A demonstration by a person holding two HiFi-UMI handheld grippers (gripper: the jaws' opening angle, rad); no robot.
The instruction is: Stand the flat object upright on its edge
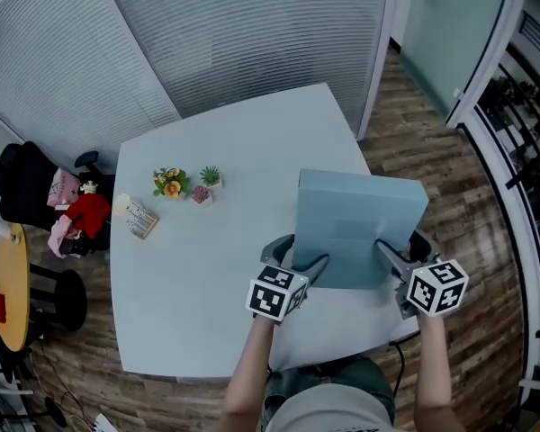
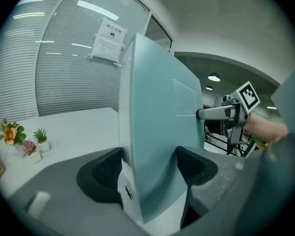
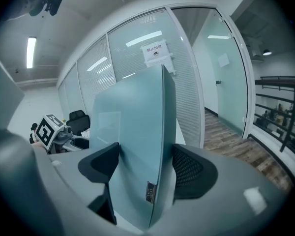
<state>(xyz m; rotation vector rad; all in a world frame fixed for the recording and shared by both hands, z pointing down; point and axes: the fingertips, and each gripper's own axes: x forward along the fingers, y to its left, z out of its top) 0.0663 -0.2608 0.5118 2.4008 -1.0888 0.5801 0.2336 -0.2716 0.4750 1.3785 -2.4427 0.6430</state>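
Note:
A flat pale blue box (image 1: 358, 226) is held raised over the white table (image 1: 207, 331), its broad face turned up toward the head camera. My left gripper (image 1: 299, 261) is shut on its lower left edge, and my right gripper (image 1: 398, 256) is shut on its lower right edge. In the left gripper view the blue box (image 2: 157, 132) fills the gap between both dark pads (image 2: 102, 173), standing nearly vertical. The right gripper view shows the blue box (image 3: 137, 146) clamped the same way between its pads (image 3: 191, 173).
Small potted plants (image 1: 185, 184) and a card stand (image 1: 140, 220) sit at the table's left. A black chair with red and pink items (image 1: 54, 207) stands left of the table. Glass partitions with blinds (image 1: 252, 34) rise behind; wooden floor (image 1: 468, 196) lies to the right.

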